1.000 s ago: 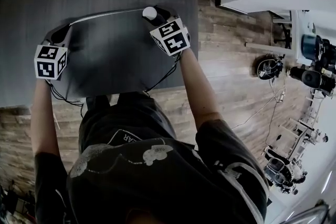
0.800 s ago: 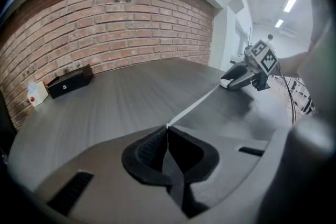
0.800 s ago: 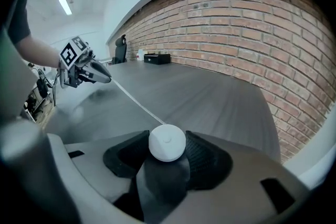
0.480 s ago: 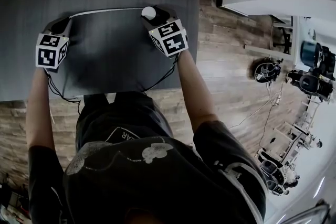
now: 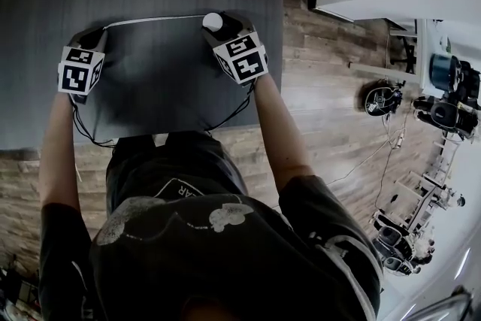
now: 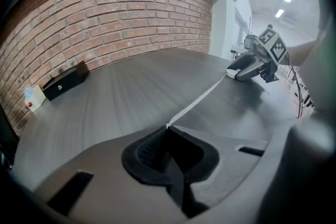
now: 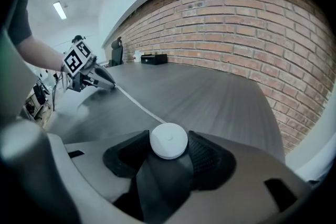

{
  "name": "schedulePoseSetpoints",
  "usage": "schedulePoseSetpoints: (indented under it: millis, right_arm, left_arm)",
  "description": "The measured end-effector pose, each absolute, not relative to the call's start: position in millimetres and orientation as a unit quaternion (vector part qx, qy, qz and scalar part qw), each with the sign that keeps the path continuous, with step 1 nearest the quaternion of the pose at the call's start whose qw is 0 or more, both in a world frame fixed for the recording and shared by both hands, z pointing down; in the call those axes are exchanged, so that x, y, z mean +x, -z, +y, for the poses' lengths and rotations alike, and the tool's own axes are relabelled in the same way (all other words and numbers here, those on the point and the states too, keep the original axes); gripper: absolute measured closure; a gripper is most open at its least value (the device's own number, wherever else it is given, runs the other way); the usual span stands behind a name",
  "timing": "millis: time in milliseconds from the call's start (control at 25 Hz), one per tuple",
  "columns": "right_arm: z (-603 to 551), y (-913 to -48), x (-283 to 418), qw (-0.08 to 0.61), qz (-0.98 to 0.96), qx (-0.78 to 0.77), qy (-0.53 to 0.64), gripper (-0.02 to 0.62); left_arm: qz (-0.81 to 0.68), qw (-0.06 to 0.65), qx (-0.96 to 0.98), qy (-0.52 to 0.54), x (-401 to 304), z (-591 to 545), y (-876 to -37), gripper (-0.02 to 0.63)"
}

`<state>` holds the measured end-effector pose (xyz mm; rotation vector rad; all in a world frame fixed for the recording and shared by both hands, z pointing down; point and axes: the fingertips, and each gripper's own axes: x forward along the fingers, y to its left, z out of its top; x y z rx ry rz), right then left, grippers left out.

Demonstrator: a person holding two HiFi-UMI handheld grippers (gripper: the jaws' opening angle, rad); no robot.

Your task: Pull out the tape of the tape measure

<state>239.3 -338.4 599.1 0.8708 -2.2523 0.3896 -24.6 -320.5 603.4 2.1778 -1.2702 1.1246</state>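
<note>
Tape (image 6: 202, 97), pinched by left gripper (image 6: 168, 129) (right gripper (image 7: 169, 151) clamps the round case (image 7: 168, 139)), seems taut: pull level, straight away.

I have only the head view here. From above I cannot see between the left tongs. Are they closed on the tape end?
Observer: Yes. The left gripper view shows the left tongs shut, pinching the tip of the tape.
Operator: Thank you. And on the other side?
Observer: The right gripper view shows the right tongs gripping the round white case by its two sides.
</note>
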Motion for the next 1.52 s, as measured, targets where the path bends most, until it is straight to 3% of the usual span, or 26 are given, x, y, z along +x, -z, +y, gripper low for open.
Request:
schedulePoseSetpoints:
  millis: [200,360,520,680,1080,1360,1520]
  right_arm:
    - [-329.6,-589.1,242.7,0.318,-0.868,0.346,-0.158,0.307]
    - [-322.7,-575.8,243.8,0.314,-0.862,0.367,-0.152,0.297]
    - [-318.4,-554.4,237.9,0.297,-0.85,0.414,-0.138,0.295]
    - [-314.2,-510.3,224.0,0.235,-0.841,0.474,-0.113,0.295]
    - [-282.1,-433.2,147.1,0.157,-0.798,0.579,-0.061,0.304]
    - [-243.6,-405.8,105.2,0.15,-0.743,0.65,-0.061,0.468]
    - [-209.1,-398.5,80.3,0.149,-0.711,0.684,-0.064,0.513]
  left_arm:
    - [-0.459,0.191,0.776,-0.389,-24.9,-321.4,-600.0,0.573]
    - [-0.448,0.221,0.789,-0.358,-24.6,-320.7,-598.3,0.408]
    - [-0.442,0.221,0.81,-0.317,-30.6,-319.4,-584.5,0.354]
    - [-0.428,0.203,0.838,-0.27,-33.8,-316.4,-550.2,0.311]
    - [-0.395,0.149,0.895,-0.142,-83.3,-293.6,-450.6,0.339]
    - [-0.372,0.128,0.912,-0.12,-135.2,-274.7,-421.3,0.433]
    - [-0.364,0.12,0.917,-0.114,-169.6,-260.6,-410.7,0.52]
